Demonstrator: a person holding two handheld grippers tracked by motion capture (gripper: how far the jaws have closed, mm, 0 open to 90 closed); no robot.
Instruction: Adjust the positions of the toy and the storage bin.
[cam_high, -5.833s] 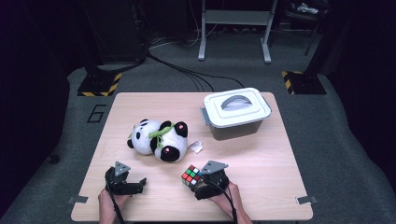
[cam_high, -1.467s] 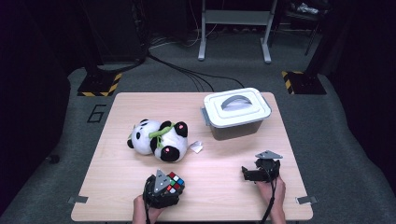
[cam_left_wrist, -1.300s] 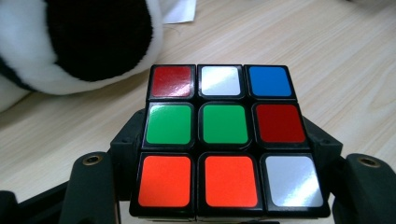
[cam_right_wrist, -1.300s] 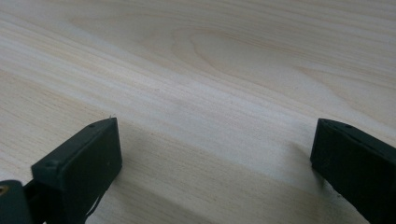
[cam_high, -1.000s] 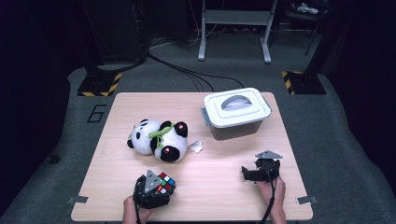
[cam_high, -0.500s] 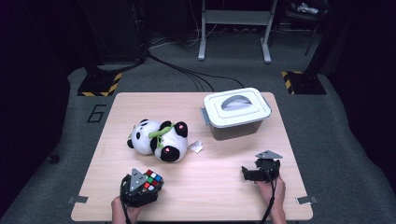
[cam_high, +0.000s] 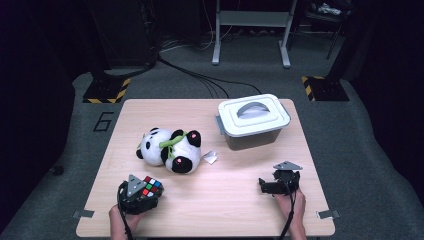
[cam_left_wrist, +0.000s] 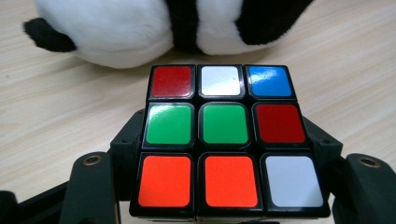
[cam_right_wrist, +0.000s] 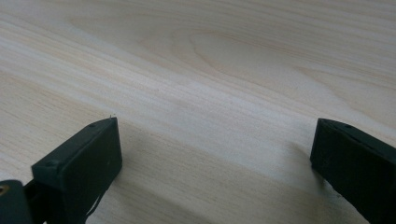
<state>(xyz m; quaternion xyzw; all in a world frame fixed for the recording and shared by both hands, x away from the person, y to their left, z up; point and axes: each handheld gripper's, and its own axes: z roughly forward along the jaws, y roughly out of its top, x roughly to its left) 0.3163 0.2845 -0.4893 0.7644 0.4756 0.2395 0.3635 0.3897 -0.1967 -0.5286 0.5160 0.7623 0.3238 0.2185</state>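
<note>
Right, cube (cam_high: 150, 186): clamped between the jaws of the left gripper (cam_high: 139, 193), at the table's (cam_high: 225, 200) near-left corner, just in front of the panda (cam_high: 170, 150).
Grip: jaws squeeze opposite side faces, so the coloured top stays facing up and clear.
Right gripper (cam_high: 272, 186): spread wide, nothing between the jaws, parked low over bare wood, well apart.
Lidded box (cam_high: 252, 120): closed, far right, likely a destination.

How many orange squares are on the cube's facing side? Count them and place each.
2. On the cube held in the left gripper, both sit in the bottom row, left and middle; its other faces are hidden.
</note>
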